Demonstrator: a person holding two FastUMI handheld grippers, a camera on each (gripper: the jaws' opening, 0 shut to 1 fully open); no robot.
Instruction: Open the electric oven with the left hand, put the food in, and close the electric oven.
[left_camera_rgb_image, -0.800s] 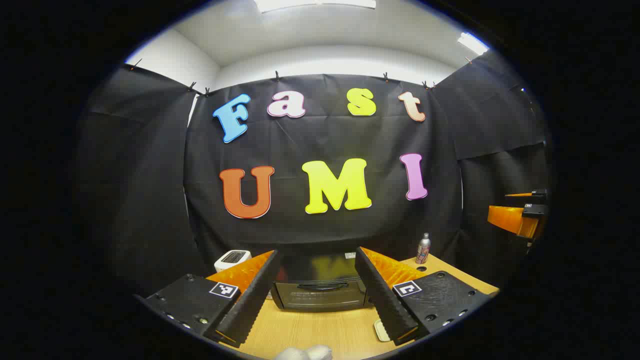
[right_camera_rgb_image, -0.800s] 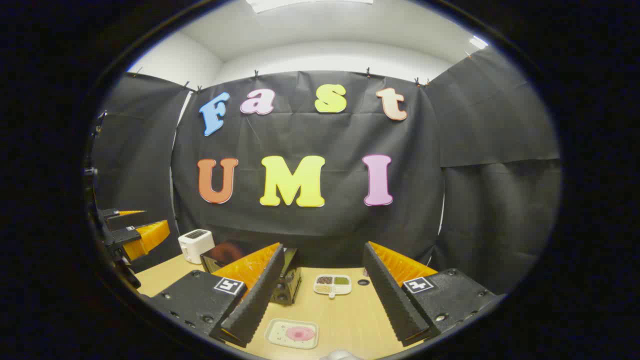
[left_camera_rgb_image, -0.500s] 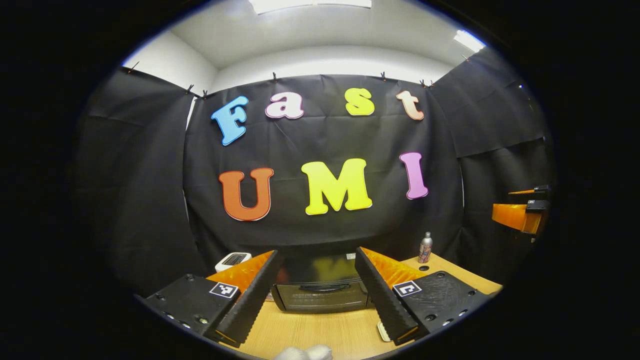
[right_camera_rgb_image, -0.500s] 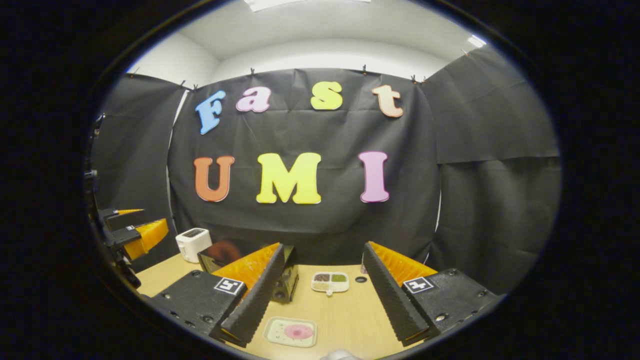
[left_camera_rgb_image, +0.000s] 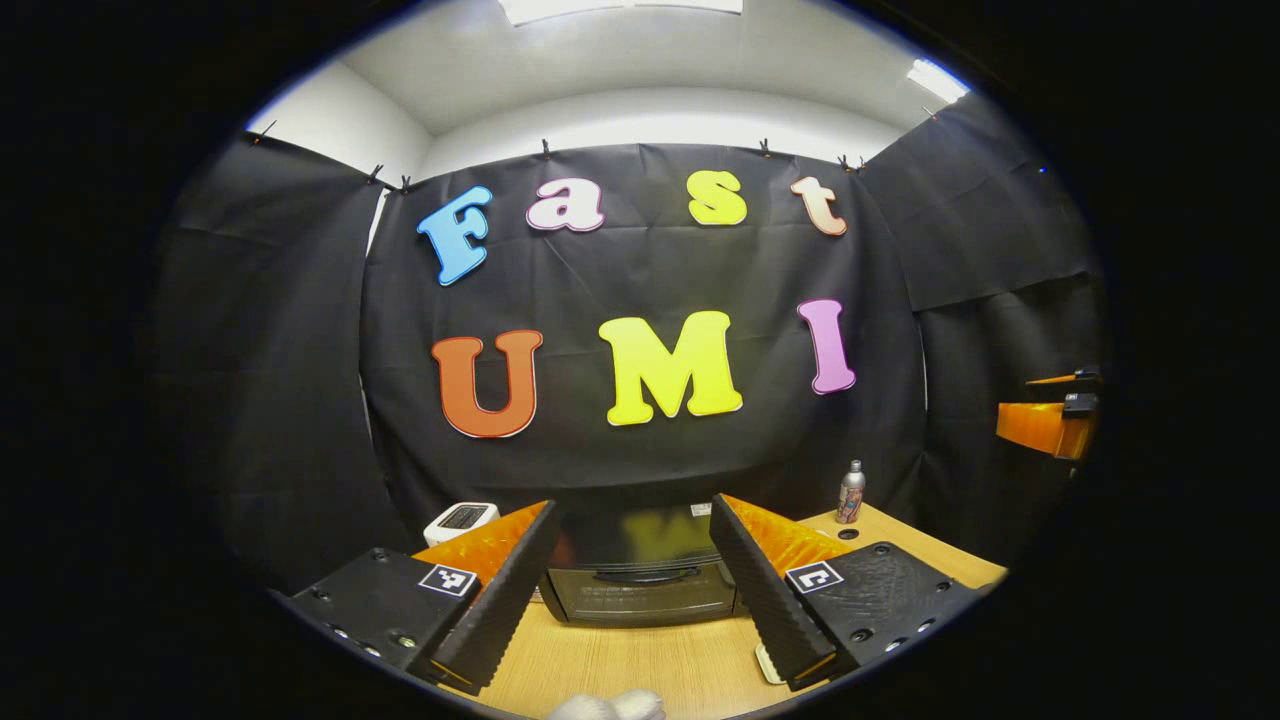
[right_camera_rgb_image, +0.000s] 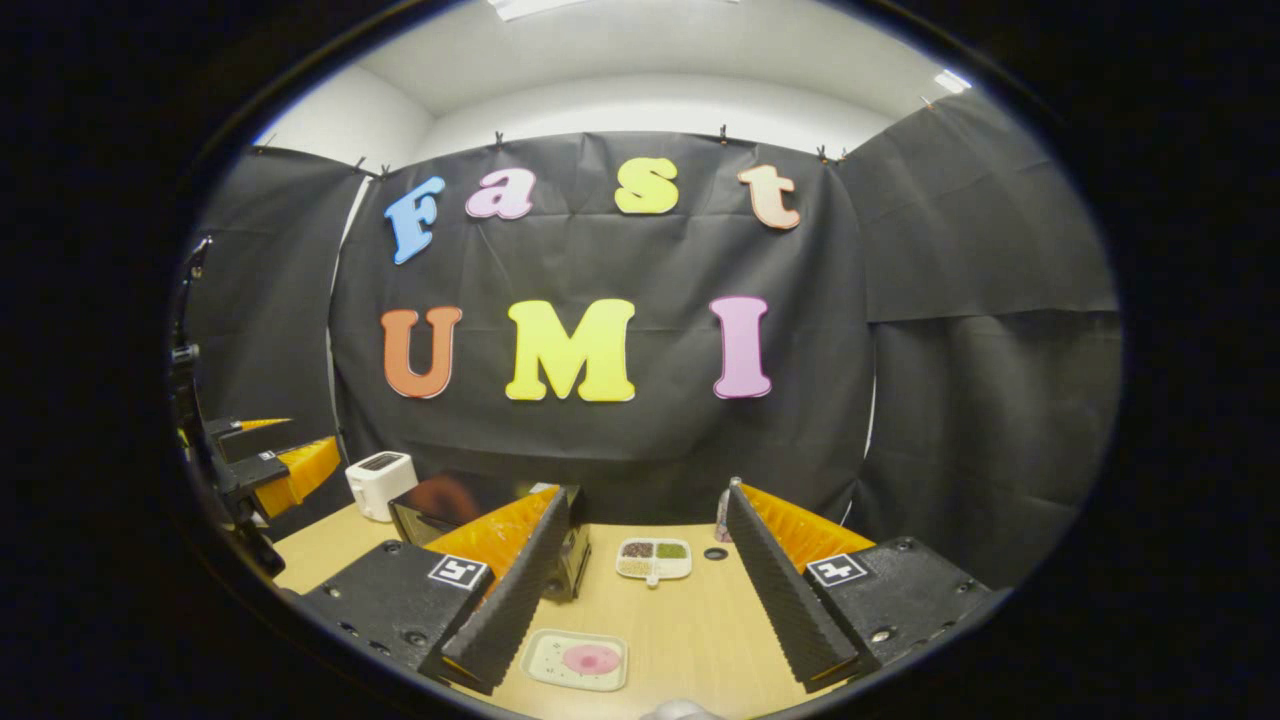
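Left gripper view, going left to right: one white toaster, the oven with its door shut, sitting between the spread fingers of the left gripper, and one bottle. The right gripper view adds one food tray on the table between the right gripper's open fingers, plus one divided dish behind.

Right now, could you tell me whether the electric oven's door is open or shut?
Shut. In the left gripper view the electric oven shows its door upright and flush, handle across the top, with the open left gripper short of it.
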